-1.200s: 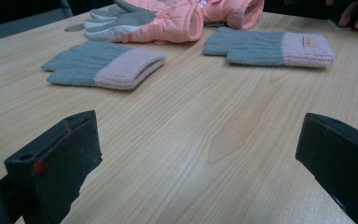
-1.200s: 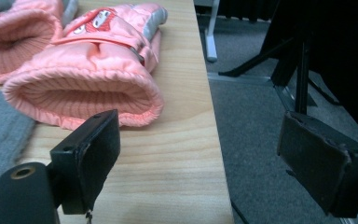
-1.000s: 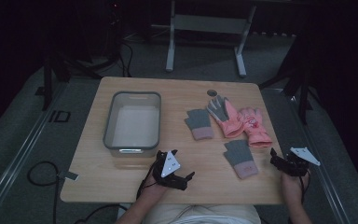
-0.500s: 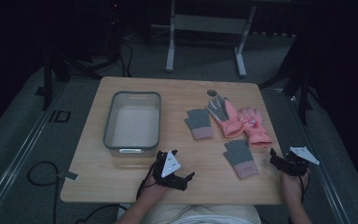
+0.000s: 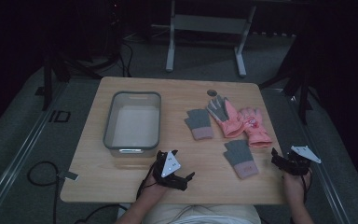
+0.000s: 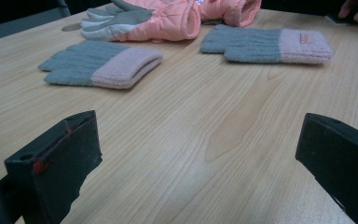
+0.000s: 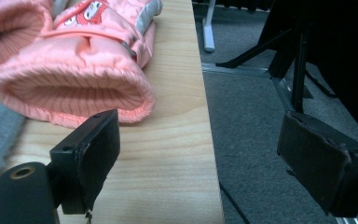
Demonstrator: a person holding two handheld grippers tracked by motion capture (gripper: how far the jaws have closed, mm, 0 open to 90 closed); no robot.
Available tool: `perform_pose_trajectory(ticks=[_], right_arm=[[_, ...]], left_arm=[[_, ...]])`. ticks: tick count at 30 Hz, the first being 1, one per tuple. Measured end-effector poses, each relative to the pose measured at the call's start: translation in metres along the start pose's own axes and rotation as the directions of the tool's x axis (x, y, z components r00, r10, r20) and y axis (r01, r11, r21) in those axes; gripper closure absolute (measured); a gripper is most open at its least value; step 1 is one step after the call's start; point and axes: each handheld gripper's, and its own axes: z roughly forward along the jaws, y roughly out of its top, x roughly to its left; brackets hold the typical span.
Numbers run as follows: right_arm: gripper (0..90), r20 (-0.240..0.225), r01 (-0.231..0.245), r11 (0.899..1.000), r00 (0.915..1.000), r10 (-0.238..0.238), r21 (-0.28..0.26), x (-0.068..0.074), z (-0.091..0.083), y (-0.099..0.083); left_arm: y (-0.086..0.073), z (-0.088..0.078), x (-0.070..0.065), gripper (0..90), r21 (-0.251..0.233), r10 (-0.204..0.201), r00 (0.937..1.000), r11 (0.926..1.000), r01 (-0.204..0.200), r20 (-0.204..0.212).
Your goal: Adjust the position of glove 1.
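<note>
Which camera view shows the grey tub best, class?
The high view: the tub shows whole from above, empty, left of the gloves on the table. The left gripper view looks over bare wood toward the gloves; the right gripper view faces a pink cuff and the table's edge.

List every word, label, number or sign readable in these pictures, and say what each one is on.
"ID": white marking on the floor left of the table.
Printed patch on the pink glove: too blurred to read.
Small tag on the grey glove's pink cuff: too small to read.
</note>
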Motion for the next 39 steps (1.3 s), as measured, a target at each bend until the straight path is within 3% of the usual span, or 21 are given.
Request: perform_pose_trajectory(ticks=[6, 14, 22, 39], right_arm=[[12.9, 0.001, 0.029, 1.0, 0.9996, -0.029, -0.003, 0.003, -0.005, 0.012], [12.9, -0.034, -0.012, 1.0, 0.9994, 0.012, -0.004, 0.002, -0.012, 0.029], [12.9, -0.057, -0.003, 0.999, 0.9984, 0.0, -0.051, 0.007, -0.019, 0.057], [12.8, -0.143, 0.029, 0.997, 0.989, -0.039, -0.07, 0.03, -0.017, 0.101]], left_arm=[[0.0, 0.0, 0.0, 0.0, 0.0, -0.003, 1.0, 1.0, 0.003, 0.0], [0.0, 0.0, 0.0, 0.0, -0.001, -0.004, 1.0, 1.0, 0.004, 0.001], [0.0, 0.0, 0.0, 0.0, 0.0, -0.003, 1.0, 1.0, 0.003, 0.001], [0.0, 0.0, 0.0, 0.0, 0.002, 0.007, 1.0, 1.0, -0.007, -0.001]])
